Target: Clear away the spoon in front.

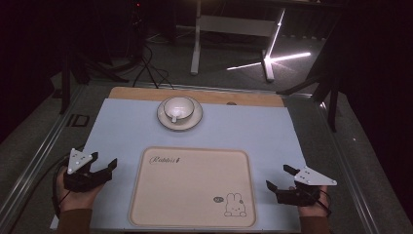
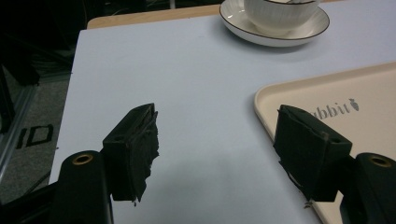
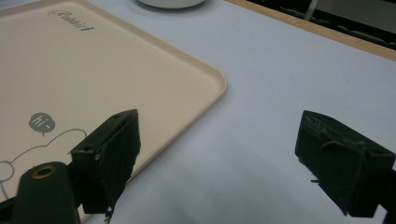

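A beige tray [image 1: 192, 187] with a rabbit drawing lies on the pale blue mat at the near middle; its corner [image 2: 327, 98] reaches into the left gripper view and its surface [image 3: 70, 70] spreads across the right gripper view. A white cup [image 1: 178, 108] stands on a saucer [image 1: 195, 119] at the far middle, also as cup [image 2: 280, 14] on saucer [image 2: 243, 28]. My left gripper [image 1: 104, 161] rests left of the tray, open and holding nothing [image 2: 217, 140]. My right gripper [image 1: 280, 176] sits right of the tray, open with nothing between its jaws [image 3: 219, 140].
The blue mat [image 1: 253, 131] covers a wooden table whose bare strip [image 1: 146, 92] runs along the far edge. Dark floor with cables and white desk legs [image 1: 197, 48] lies beyond. Metal rails flank the table on both sides.
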